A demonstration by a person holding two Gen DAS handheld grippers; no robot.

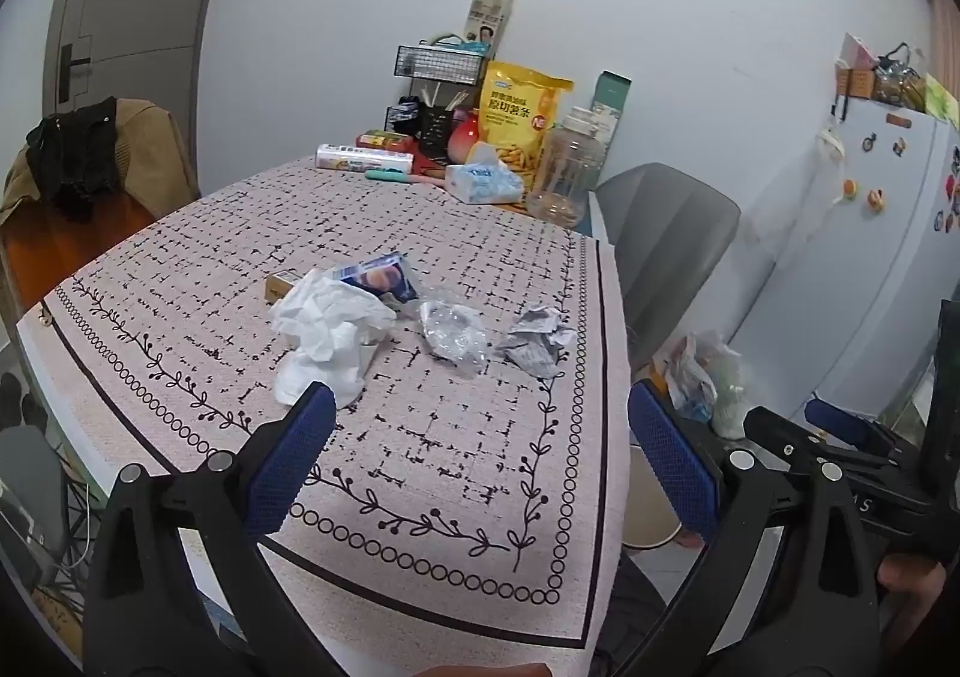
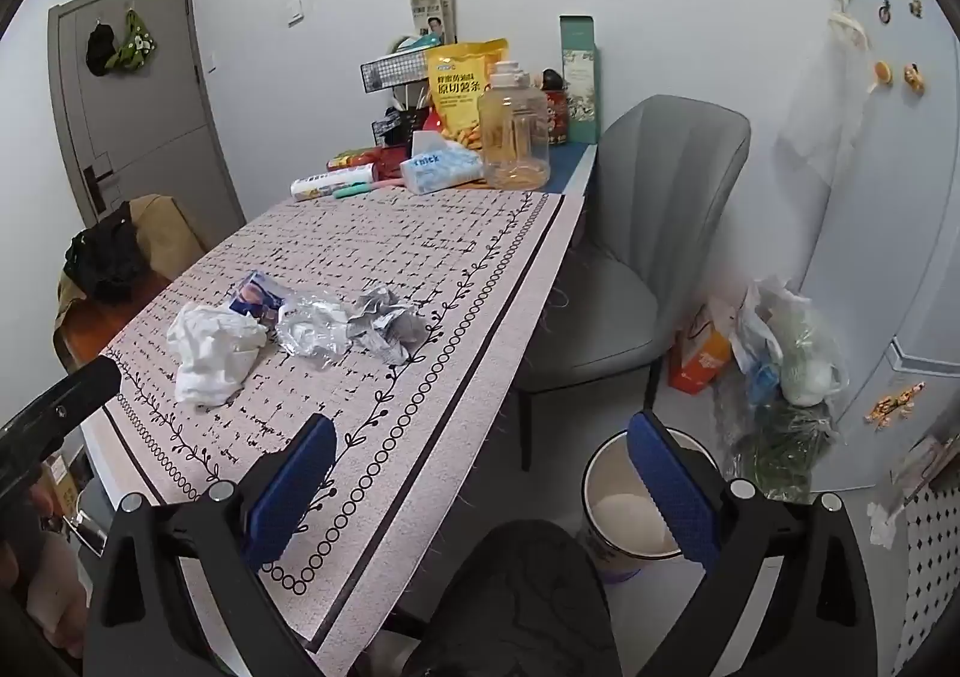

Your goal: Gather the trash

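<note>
Both grippers hover above the near end of the tabletop (image 1: 180, 257), angled downward. Left gripper (image 1: 480, 437): jaws spread wide, nothing between them. Right gripper (image 2: 480, 467): jaws likewise released and empty, positioned over the tabletop's right edge and the floor. Trash lies in a loose cluster on the patterned cloth, mid-table: crumpled white tissue (image 1: 327, 335) on the left, touching a blue-and-white snack wrapper (image 1: 384, 278) behind it; a small yellowish box (image 1: 282, 284) just beside the tissue; crumpled clear plastic (image 1: 453, 332) in the middle; a grey crumpled paper ball (image 1: 537, 338) on the right, near the cloth border. No jaw contacts any piece. A white bin (image 2: 624, 503) stands on the floor just beside the tabletop, near a grey chair (image 2: 648, 233).
</note>
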